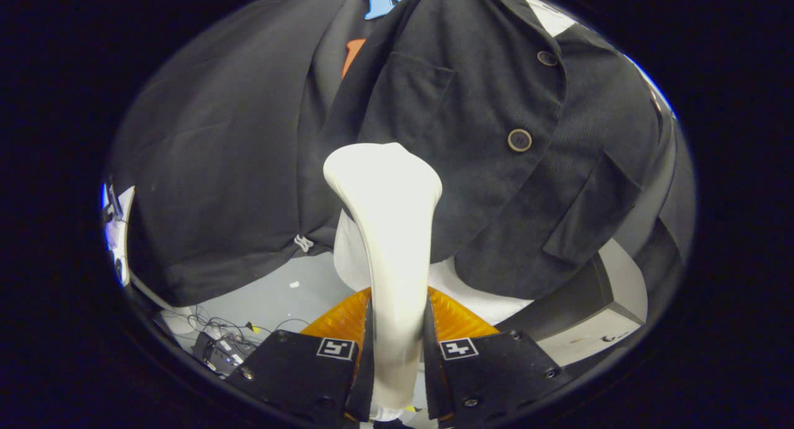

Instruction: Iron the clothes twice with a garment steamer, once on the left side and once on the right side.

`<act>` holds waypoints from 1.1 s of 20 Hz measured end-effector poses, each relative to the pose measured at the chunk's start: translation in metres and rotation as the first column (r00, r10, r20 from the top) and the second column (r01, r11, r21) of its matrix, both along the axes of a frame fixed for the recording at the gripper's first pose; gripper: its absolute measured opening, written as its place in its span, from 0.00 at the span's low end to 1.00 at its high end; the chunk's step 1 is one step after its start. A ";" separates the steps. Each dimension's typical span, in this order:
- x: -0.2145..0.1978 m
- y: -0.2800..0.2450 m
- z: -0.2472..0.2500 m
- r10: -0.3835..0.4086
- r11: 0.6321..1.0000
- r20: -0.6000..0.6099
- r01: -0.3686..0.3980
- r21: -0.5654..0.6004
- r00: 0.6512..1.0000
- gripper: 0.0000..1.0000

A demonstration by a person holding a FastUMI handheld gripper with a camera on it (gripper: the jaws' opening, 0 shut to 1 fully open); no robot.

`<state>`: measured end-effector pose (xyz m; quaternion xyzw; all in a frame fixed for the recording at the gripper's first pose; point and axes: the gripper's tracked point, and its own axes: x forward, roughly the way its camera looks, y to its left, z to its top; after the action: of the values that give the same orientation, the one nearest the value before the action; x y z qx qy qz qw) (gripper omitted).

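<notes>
A white garment steamer (388, 230) stands up between my fingers, its handle clamped by both and its wide head (383, 168) against a hanging dark jacket (471, 137). The gripper (397, 354) is shut on the steamer's handle. The jacket has large round buttons (519, 140) down its front, a chest pocket (409, 100) just above the steamer head and a lower pocket (589, 212) to the right. The head sits on the jacket's left front panel, near its lower edge.
Black cloth (217, 168) hangs to the left of the jacket. Below it lies a grey floor (279, 292) with loose cables and a small black box (217, 348). A white cabinet or stand (595, 330) rises at the lower right, beneath the jacket's hem.
</notes>
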<state>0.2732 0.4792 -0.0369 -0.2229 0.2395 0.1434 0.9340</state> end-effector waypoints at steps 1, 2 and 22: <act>0.000 -0.002 -0.006 0.001 1.000 -0.010 -0.001 -0.005 1.000 0.36; 0.008 -0.008 0.004 -0.001 1.000 -0.021 0.001 -0.007 1.000 0.36; -0.132 -0.240 0.129 -0.047 0.938 0.177 -0.017 0.347 0.983 0.36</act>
<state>0.1415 0.2394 0.0916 -0.0649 0.1256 0.1553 0.9777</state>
